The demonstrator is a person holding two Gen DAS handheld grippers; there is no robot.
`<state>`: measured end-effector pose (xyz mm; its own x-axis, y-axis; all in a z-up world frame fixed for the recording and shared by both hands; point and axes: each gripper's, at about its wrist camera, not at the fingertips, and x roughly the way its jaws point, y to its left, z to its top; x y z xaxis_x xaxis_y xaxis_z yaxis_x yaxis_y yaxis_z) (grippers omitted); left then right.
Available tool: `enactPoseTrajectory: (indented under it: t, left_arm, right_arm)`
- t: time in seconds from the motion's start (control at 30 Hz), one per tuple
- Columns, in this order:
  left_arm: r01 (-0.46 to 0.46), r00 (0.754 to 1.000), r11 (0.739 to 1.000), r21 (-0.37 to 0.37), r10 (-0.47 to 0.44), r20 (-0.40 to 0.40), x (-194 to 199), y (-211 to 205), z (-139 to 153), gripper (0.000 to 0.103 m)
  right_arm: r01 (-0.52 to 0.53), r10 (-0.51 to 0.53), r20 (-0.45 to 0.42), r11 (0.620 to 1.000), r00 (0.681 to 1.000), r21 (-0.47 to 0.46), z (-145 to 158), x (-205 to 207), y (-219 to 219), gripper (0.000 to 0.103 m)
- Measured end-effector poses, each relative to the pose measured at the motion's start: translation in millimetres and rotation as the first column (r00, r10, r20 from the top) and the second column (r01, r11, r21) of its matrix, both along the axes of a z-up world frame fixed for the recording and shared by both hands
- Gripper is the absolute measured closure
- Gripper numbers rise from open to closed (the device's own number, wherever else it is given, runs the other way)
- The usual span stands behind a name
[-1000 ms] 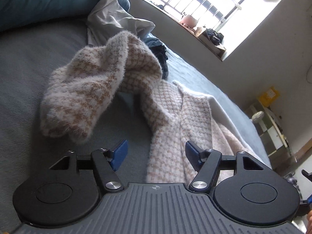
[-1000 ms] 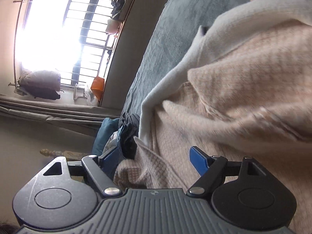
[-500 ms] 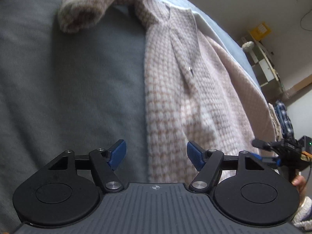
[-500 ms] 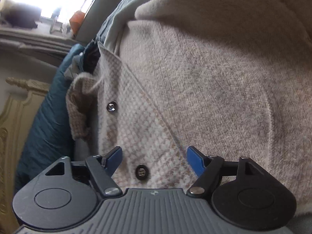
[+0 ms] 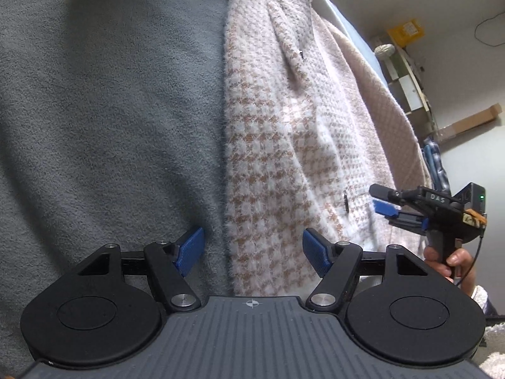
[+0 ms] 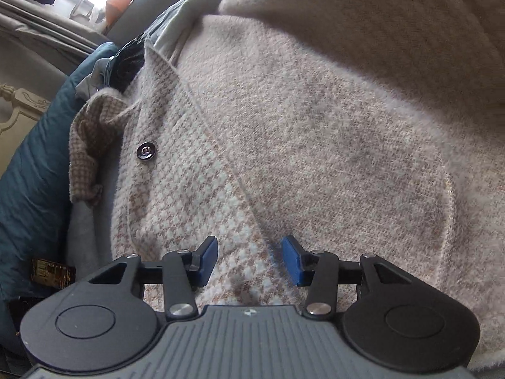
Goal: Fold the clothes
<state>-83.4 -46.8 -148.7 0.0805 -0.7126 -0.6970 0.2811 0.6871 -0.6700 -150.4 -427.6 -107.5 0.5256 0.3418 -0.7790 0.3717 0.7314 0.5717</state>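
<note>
A grey fleece blanket covers the bed, and the houndstooth cardigan lies spread along it, pink-beige and white, its left edge running straight up the blanket. A teal quilt is bunched beside the garment's far end, where a sleeve is crumpled. The left gripper hovers over the cardigan's edge with its jaws spread wide, one blue pad over blanket, the other over knit, nothing pinched. The right gripper points down at the front panel; its jaws have just been closing, knit between them, pads not yet pressing. A dark button sits further up.
</note>
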Motion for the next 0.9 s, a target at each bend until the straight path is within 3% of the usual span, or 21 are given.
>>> enactPoseTrajectory:
  t: [0.27,0.53,0.8,0.87,0.9]
  left_arm:
    - [0.031,0.998,0.999,-0.023,-0.030,0.046,-8,-2,5,0.034]
    - [0.055,0.998,0.997,-0.050,-0.055,0.009,-18,-7,2,0.034]
    - [0.070,0.998,0.996,-0.056,-0.070,-0.006,-24,-10,-3,0.034]
    - [0.073,0.997,0.996,-0.057,-0.074,-0.008,-24,-10,-3,0.034]
    - [0.071,0.997,0.996,-0.060,-0.072,-0.010,-24,-10,-3,0.034]
  right_arm:
    - [-0.062,0.061,-0.017,0.997,0.998,-0.039,-5,0,11,0.054]
    - [-0.068,0.068,-0.005,0.998,0.998,-0.009,-3,-4,12,0.054]
    - [-0.057,0.057,0.001,0.998,0.998,0.011,-9,-8,13,0.074]
    - [-0.073,0.072,0.024,0.997,0.997,0.018,-5,-8,15,0.089]
    - [-0.078,0.076,0.059,0.996,0.995,0.039,0,-10,14,0.091]
